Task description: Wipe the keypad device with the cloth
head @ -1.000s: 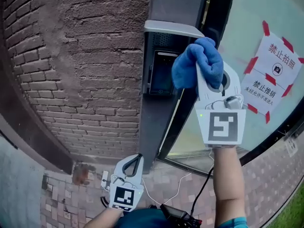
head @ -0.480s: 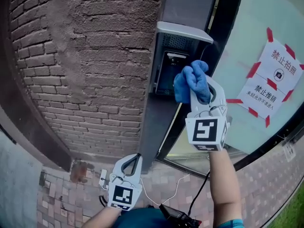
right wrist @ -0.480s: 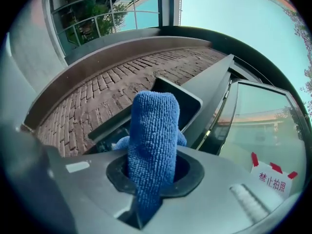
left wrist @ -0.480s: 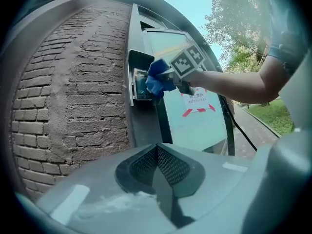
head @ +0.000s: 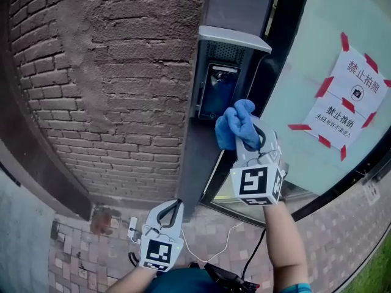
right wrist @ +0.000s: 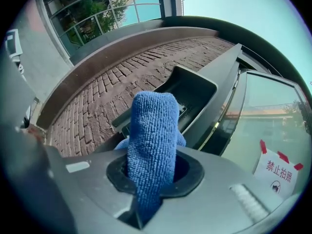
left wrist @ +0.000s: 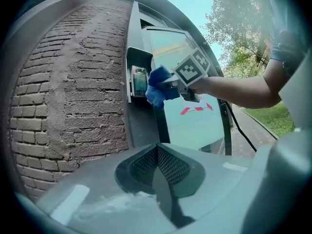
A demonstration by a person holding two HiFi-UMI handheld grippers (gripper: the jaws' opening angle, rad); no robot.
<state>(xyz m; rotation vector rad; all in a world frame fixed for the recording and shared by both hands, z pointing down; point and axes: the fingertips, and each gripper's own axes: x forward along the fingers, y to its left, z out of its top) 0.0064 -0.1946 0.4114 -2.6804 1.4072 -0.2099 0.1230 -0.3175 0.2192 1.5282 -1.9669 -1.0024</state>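
The keypad device [head: 219,90] is a dark panel under a grey hood, fixed to the dark door post beside the brick wall; it also shows as the keypad device [left wrist: 138,80] and the keypad device [right wrist: 192,101]. My right gripper [head: 240,127] is shut on a bunched blue cloth [head: 235,123], held just below and right of the panel's lower edge. Seen along the jaws, the cloth [right wrist: 152,152] stands up from them and hides part of the device. My left gripper [head: 171,211] hangs low, jaws closed with nothing between them.
A rough brick wall [head: 116,84] fills the left. A glass pane to the right carries a white notice [head: 351,105] taped with red strips. Brick paving [head: 79,261] lies below, with a cable running across it.
My right gripper with the cloth has dropped down and left from in front of the device's screen to just below it. The left gripper has stayed where it was.
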